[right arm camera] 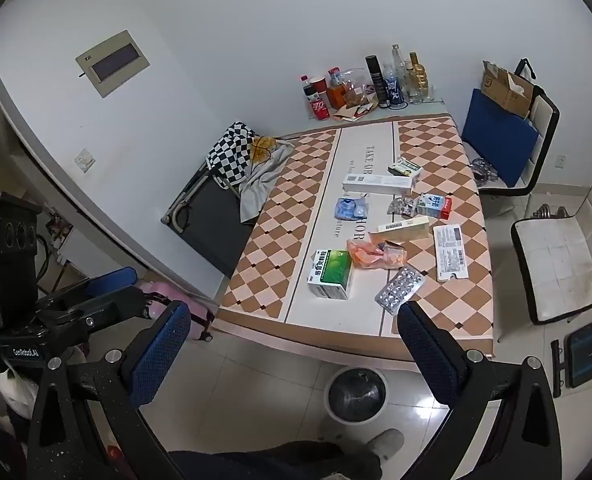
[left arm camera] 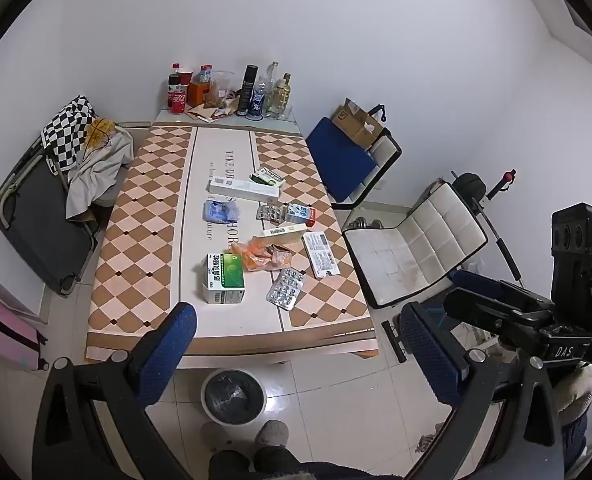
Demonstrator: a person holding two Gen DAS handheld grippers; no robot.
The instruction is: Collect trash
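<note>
Both grippers hung above the floor short of the table; left gripper (left arm camera: 300, 354) had its 2 blue pads spread wide w/ nothing between; right gripper (right arm camera: 293, 354) was likewise spread and empty. Just below and ahead of both, on the tiled floor at the table's near edge, stood the trash bin (left arm camera: 233, 397) w/ a dark liner. Past the bin, the table (left arm camera: 135, 216) carried the trash; nearest the left gripper lay the green medicine box (left arm camera: 223, 280), w/ a silver blister pack (right arm camera: 400, 289) right of it, close in front of the right gripper's right pad; between and just beyond them sat an orange plastic wrapper (left arm camera: 261, 259); a white printed card (right arm camera: 450, 252) lay further right. Farther out were a yellow-white box (left arm camera: 285, 234), a crumpled blue wrapper (left arm camera: 219, 212), a small blue-red carton (right arm camera: 435, 205), then a long white box (left arm camera: 243, 189). At the far end, bottles and a red can (left arm camera: 177, 104) stood vs. the wall.
</note>
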